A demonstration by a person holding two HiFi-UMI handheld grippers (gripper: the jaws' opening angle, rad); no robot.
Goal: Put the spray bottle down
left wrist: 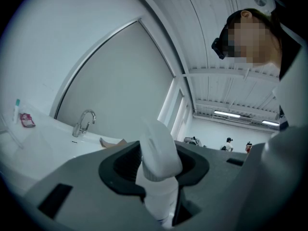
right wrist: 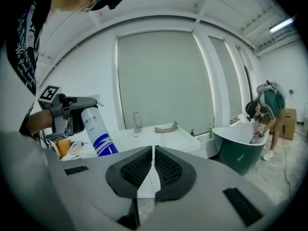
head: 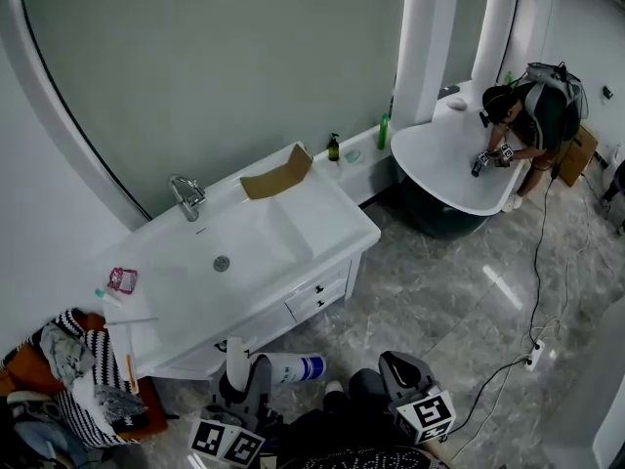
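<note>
The spray bottle (head: 290,367) is white with blue print and lies level, low in the head view, in front of the vanity. My left gripper (head: 244,367) is shut on it just behind its head. In the left gripper view the bottle's white head and neck (left wrist: 157,163) fill the gap between the dark pads (left wrist: 122,170). The right gripper view shows the same bottle (right wrist: 98,137) at the left, held by the left gripper (right wrist: 72,110). My right gripper (head: 391,364) is beside it, to the right, shut (right wrist: 153,154) with nothing in it.
A white vanity (head: 327,218) with a faucet (head: 186,195) and a cardboard piece (head: 276,177) stands ahead. Clothes (head: 78,369) are piled at the left. A person (head: 532,115) leans over a dark-sided bathtub (head: 459,179) at the right. A cable (head: 537,291) crosses the marble floor.
</note>
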